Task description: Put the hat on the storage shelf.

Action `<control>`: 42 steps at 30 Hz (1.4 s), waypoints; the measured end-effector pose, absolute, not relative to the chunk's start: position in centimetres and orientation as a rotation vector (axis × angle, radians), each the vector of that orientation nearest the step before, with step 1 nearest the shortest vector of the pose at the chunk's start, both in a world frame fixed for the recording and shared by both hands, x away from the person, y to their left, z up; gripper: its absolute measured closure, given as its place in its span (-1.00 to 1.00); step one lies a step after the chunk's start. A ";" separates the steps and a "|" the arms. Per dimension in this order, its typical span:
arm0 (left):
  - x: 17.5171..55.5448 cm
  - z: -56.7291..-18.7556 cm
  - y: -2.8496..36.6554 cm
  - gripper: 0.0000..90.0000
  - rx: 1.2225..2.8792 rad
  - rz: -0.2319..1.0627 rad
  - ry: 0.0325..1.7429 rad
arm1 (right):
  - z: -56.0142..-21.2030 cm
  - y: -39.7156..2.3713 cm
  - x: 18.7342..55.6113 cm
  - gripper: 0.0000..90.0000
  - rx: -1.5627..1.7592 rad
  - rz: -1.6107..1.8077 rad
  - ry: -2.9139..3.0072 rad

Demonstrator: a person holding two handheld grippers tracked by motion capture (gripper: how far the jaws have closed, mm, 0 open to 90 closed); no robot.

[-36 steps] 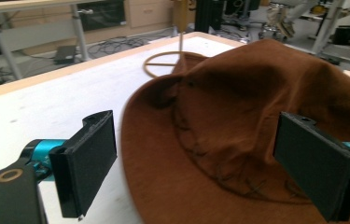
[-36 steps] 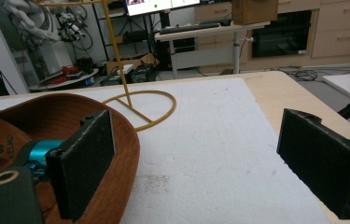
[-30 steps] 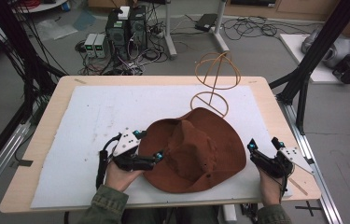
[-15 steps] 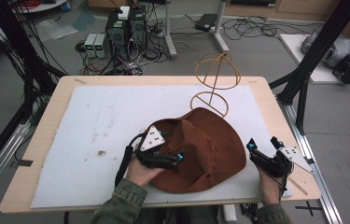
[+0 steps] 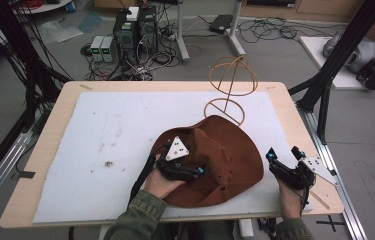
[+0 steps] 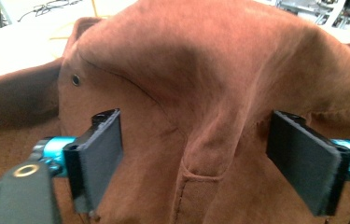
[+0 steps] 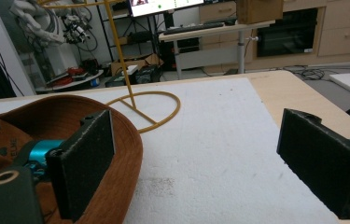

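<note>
Hat [image 5: 225, 155]: brown suede-like fabric, soft matte nap, wide floppy brim, creased crown w/ small metal eyelet and stitched seam. Lies on white foam mat [image 5: 100, 125], near-right part of wooden table [image 5: 50, 110], just in front of the stand [image 5: 230, 90], a thin yellow wire frame w/ a ring base & looped top.

Left gripper [image 6: 193, 154] sits over the hat's near-left side, forearm in green sleeve coming up from the bottom edge, hand wrapped round the body, grey plate on top. Its jaws have just been closing a bit; left gripper view shows them still wide, a fold of the crown between the black pads, pads not pressing on it.

Right gripper [image 7: 200, 158] rests low on the mat just right of the brim, pointing toward the table's far side. Jaws wide, only bare mat between them; brim edge beside its left pad.

Hidden: hat's near brim partly under left hand; stand base partly behind crown. Left jaw tips hard to make out from above.
</note>
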State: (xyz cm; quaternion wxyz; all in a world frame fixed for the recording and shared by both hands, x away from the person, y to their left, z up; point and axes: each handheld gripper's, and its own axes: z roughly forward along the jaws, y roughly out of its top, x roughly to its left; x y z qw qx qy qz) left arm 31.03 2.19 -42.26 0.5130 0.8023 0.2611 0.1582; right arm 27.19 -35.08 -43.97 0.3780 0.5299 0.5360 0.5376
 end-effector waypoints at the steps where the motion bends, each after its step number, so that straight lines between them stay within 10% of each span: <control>1: 31.0 -42.3 2.2 -0.44 1.937 0.390 0.616 | -44.0 -35.1 27.2 -0.77 1.362 1.378 1.368; 9: 30.6 -42.2 2.0 0.84 1.988 0.400 0.587 | -44.0 -35.2 27.2 -0.77 1.363 1.379 1.361; 42: 27.5 -39.2 4.7 0.91 1.742 0.500 0.433 | -44.1 -35.9 27.1 -0.77 1.405 1.413 1.310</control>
